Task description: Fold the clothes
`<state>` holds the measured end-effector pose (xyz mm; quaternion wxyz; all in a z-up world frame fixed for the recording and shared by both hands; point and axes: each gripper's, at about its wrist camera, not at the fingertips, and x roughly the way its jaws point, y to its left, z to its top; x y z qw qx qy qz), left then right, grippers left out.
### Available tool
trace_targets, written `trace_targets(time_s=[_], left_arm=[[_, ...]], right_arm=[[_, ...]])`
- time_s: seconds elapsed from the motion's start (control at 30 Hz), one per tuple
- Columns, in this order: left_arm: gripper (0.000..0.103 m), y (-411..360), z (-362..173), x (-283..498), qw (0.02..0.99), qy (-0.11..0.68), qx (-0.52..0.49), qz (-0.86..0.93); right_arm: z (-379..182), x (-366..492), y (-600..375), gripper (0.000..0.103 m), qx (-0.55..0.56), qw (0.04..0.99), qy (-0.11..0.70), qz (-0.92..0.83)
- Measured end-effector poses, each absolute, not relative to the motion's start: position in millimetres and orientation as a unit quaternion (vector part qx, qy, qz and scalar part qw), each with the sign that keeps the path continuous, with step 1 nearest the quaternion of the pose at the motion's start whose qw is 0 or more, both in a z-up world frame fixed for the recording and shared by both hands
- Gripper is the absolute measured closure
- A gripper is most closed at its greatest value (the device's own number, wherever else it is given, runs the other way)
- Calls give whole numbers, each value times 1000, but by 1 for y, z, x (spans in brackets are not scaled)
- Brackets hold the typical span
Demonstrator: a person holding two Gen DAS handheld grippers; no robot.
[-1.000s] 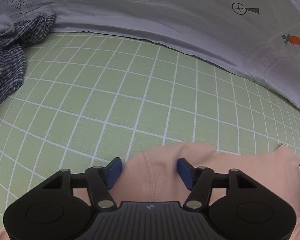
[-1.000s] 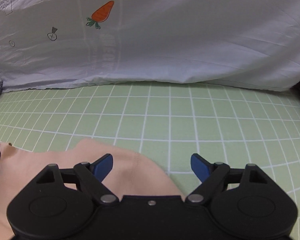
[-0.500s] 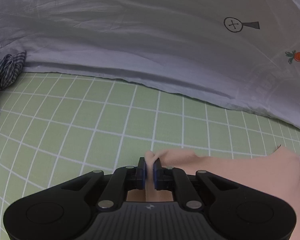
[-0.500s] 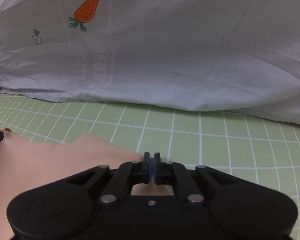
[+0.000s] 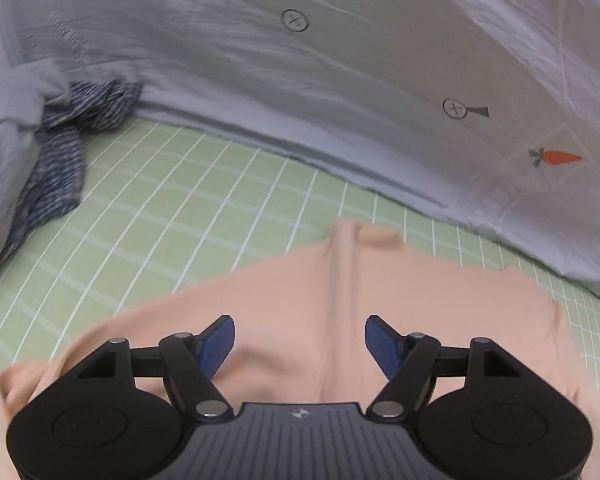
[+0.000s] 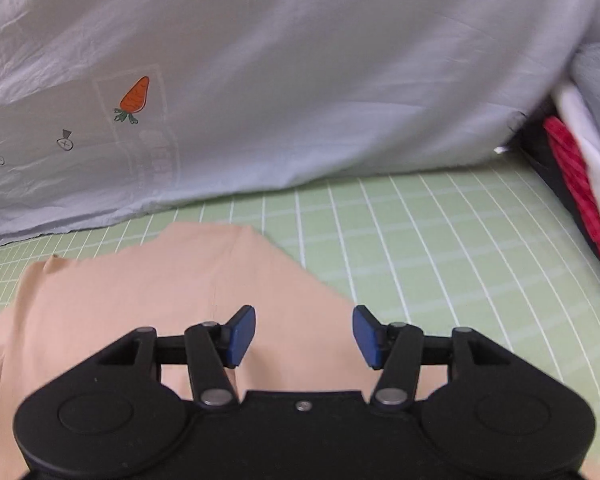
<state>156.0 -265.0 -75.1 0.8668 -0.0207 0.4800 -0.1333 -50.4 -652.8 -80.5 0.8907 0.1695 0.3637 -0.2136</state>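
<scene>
A peach garment (image 5: pixel 340 300) lies spread on the green grid mat (image 5: pixel 180 200), with a raised crease running up to its far edge. My left gripper (image 5: pixel 299 344) is open and empty above it. In the right wrist view the same peach garment (image 6: pixel 160 292) lies to the left and below. My right gripper (image 6: pixel 304 336) is open and empty over the garment's right edge.
A pale grey sheet with a carrot print (image 5: pixel 380 80) rises behind the mat and also shows in the right wrist view (image 6: pixel 300 80). A checked blue garment (image 5: pixel 60 152) is heaped at far left. Red, white and grey clothes (image 6: pixel 580 168) are stacked at right.
Both grippers were shut on the garment's far edge half a second ago. Both have let go, opened and drawn back, and the peach garment now lies flatter on the mat.
</scene>
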Motion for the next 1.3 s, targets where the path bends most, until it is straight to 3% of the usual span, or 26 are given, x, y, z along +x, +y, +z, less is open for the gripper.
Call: trace_targets(time_s=[0.33, 0.83, 1.07, 1.13, 1.3], left_arm=[[30, -204, -108, -9, 803, 582, -31, -128], [32, -181, -119, -72, 790, 605, -2, -101], [32, -189, -121, -86, 795, 598, 30, -96], [31, -191, -121, -89, 796, 597, 37, -97], [31, -187, -121, -91, 796, 596, 31, -103]], right_arm=[[-101, -194, -592, 51, 197, 859, 421, -214], [-117, -269, -541, 51, 119, 856, 465, -195], [-115, -262, -517, 67, 50, 879, 446, -158], [-117, -258, -515, 77, 53, 880, 447, -153], [-115, -252, -514, 78, 82, 885, 433, -150]])
